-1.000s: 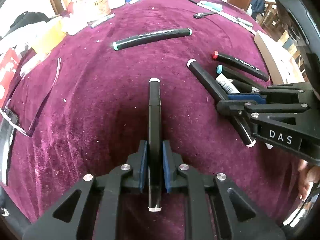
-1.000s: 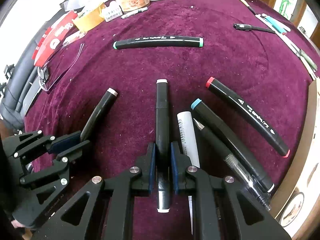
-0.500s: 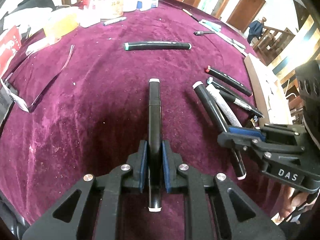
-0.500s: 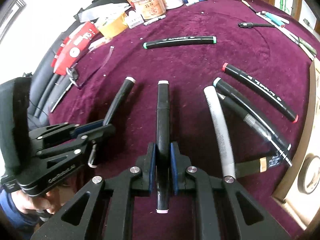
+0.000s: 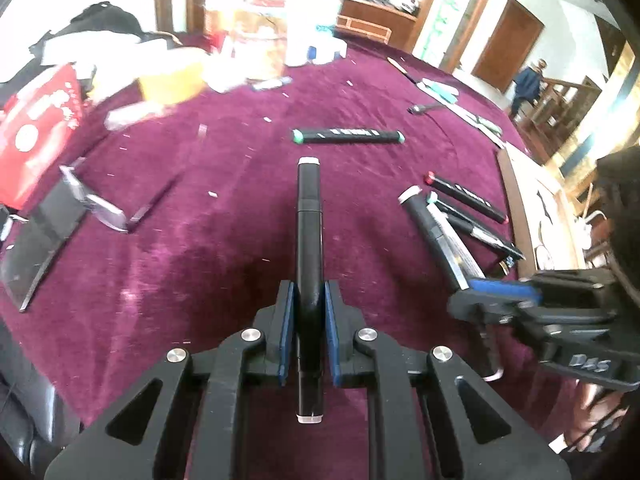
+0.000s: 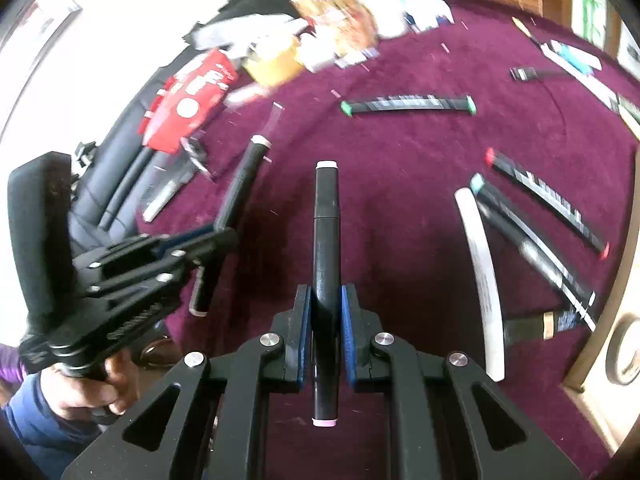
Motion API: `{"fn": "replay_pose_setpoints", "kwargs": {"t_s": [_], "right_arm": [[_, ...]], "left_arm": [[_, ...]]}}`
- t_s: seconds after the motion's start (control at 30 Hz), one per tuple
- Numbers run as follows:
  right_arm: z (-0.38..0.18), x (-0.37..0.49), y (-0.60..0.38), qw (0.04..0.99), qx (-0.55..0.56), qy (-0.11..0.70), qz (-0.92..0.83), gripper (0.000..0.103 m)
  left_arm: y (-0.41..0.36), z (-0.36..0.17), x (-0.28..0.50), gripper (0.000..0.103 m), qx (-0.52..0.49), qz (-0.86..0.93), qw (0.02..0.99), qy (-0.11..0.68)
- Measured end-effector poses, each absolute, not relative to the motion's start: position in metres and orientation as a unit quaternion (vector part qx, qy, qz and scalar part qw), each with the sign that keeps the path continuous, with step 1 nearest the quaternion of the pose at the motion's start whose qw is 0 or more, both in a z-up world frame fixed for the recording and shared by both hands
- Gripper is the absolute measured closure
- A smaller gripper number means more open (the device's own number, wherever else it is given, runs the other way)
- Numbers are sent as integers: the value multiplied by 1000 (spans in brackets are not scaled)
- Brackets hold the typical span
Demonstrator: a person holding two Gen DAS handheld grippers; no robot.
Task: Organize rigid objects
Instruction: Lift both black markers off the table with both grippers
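Observation:
My left gripper [image 5: 309, 312] is shut on a black marker with white caps [image 5: 309, 216] and holds it above the purple cloth [image 5: 224, 216]. My right gripper [image 6: 326, 316] is shut on a black marker with pink caps [image 6: 326, 216], also lifted. Each gripper shows in the other's view: the right one [image 5: 496, 292] at right, the left one [image 6: 200, 236] at left. A green-capped marker [image 5: 347, 136] lies farther back; it also shows in the right wrist view [image 6: 408, 104]. A red-capped marker [image 6: 548, 200], a blue-capped marker [image 6: 528, 236] and a white tube [image 6: 482, 272] lie at right.
A red packet [image 5: 36, 128], a yellow tape roll [image 5: 168, 84] and containers crowd the back left. Clear plastic pieces [image 5: 52, 216] lie at left. A wooden board [image 6: 608, 320] edges the right. Pens [image 5: 436, 92] lie at the far back right.
Both grippers have lifted up and back with their markers. The table objects look smaller and farther. The views tilted to show more of the room.

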State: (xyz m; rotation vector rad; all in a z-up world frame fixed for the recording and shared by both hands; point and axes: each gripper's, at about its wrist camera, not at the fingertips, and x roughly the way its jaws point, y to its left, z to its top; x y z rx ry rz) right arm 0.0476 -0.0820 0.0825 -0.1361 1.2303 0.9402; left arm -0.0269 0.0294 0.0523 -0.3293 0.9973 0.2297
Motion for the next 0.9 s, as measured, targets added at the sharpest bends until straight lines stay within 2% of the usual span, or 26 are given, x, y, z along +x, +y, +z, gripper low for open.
{"fn": "replay_pose_setpoints", "kwargs": {"t_s": [0.27, 0.57, 0.9], "right_arm": [[110, 27, -46, 712, -101, 513, 469, 90], [97, 22, -45, 694, -84, 536, 473, 90], [109, 6, -27, 690, -105, 522, 491, 90]], "left_arm": [[55, 71, -52, 90, -159, 153, 868, 445], [59, 79, -67, 90, -160, 165, 871, 434], [69, 91, -88, 90, -167, 183, 876, 414]]}}
